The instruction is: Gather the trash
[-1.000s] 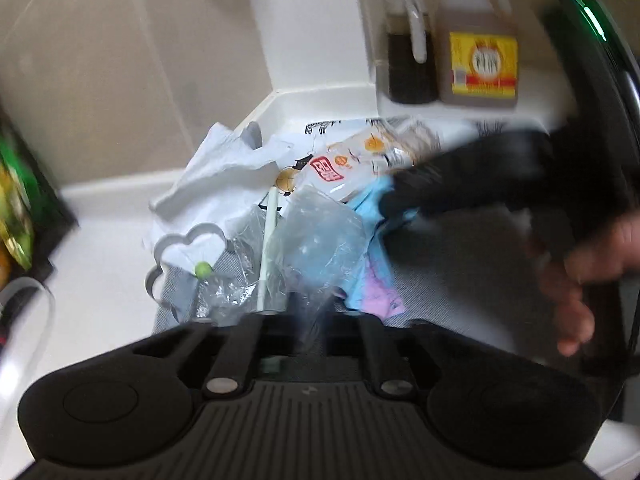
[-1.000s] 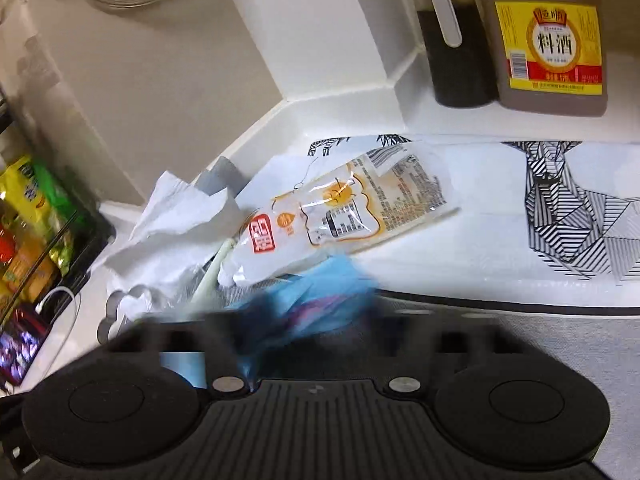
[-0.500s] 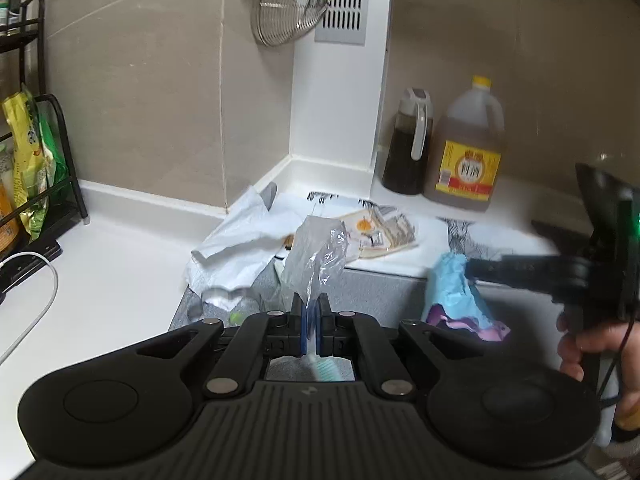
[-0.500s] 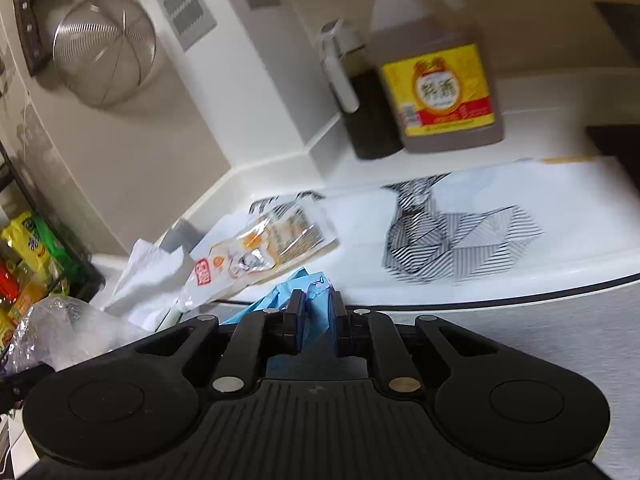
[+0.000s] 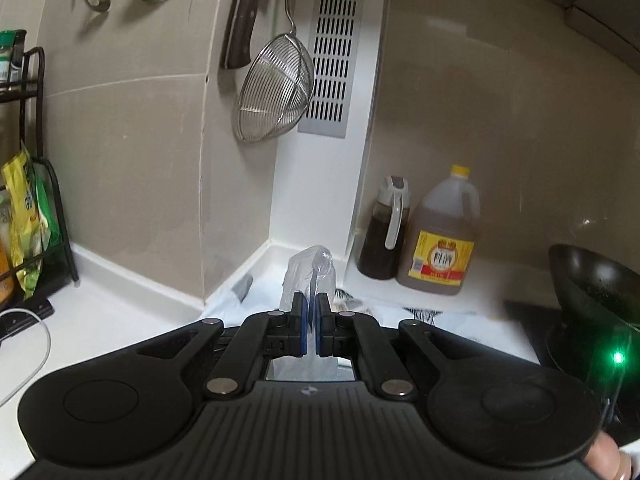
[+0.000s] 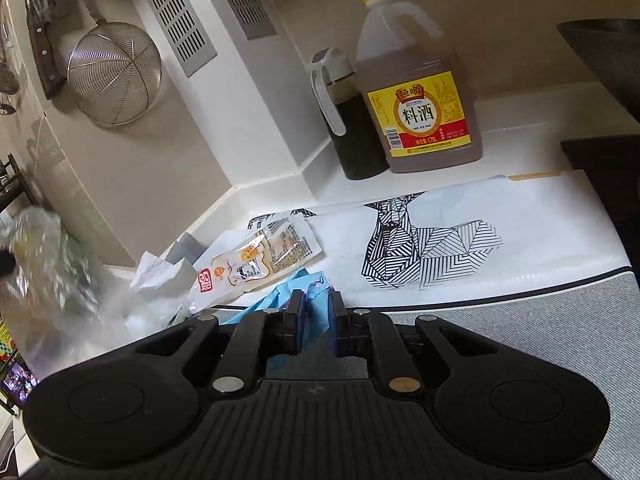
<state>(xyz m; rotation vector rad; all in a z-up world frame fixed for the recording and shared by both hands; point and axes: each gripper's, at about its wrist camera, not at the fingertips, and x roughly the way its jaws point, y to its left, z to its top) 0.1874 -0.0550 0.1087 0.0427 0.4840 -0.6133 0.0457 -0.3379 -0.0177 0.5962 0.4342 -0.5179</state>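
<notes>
i have the left tongs (image 5: 309, 312) clenched on the clear plastic bag (image 5: 308, 276) and the right tongs (image 6: 316, 312) on the blue wrapper (image 6: 316, 300), both lifted at twelve o'clock; such thin pinches could slip and drop onto the desk (image 6: 520, 248).

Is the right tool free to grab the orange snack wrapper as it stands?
Probably not yet: the right tool is shut on blue trash. The snack wrapper lies uncovered just ahead on the counter.
</notes>
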